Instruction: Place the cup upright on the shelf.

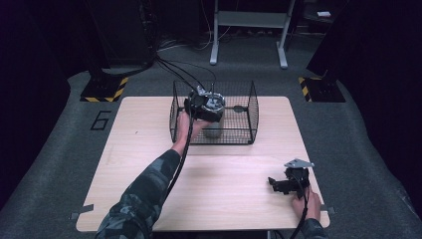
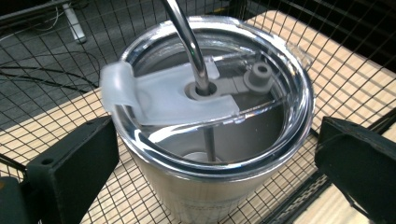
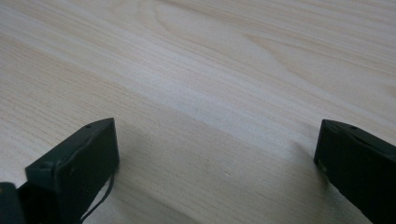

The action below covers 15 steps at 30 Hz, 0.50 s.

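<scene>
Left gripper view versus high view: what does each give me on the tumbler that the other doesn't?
Left gripper view alone: the clear lid, the metal straw through its hole, and the left gripper with jaws open on either side of the tumbler, a gap showing at the right jaw. High view alone: the right gripper resting near the table's right edge, and the person's sleeve. Both: the tumbler inside the wire basket.

A light wooden table (image 1: 149,129) stands on grey carpet (image 1: 54,144); beyond its far edge, a white metal frame (image 1: 249,22) stands against darkness.
</scene>
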Each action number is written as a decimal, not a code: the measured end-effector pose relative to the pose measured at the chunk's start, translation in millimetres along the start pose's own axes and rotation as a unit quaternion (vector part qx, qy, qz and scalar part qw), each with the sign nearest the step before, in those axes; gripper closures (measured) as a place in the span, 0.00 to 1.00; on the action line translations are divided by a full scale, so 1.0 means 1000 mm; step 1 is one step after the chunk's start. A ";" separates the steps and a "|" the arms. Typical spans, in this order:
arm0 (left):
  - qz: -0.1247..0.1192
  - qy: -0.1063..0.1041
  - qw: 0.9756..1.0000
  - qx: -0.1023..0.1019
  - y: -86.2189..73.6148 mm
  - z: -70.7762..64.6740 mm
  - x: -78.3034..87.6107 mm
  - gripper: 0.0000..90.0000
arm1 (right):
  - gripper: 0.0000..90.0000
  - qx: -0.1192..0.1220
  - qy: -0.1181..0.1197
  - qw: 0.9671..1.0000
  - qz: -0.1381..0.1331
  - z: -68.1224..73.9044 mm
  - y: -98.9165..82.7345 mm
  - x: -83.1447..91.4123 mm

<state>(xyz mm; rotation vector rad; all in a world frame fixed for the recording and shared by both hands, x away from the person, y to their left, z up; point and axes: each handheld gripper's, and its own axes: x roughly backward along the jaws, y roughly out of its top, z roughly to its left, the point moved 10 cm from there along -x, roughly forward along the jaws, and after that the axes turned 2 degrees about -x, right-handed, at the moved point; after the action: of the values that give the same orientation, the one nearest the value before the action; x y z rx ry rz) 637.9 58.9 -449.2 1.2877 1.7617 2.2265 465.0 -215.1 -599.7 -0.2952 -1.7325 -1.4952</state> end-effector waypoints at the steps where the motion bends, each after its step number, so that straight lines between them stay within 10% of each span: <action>1: 0.000 0.001 1.000 -0.002 0.000 0.000 0.002 0.00 | 0.00 -0.001 0.000 1.000 0.000 0.000 0.000 0.000; 15: -0.011 -0.023 1.000 -0.007 -0.002 0.000 0.047 0.00 | 0.00 -0.001 0.000 1.000 0.000 0.000 0.000 0.000</action>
<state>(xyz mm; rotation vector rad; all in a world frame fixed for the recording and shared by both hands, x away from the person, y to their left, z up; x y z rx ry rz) 605.4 82.4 -423.8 1.2989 1.7319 2.1765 464.9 -215.1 -599.6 -0.2967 -1.7315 -1.4963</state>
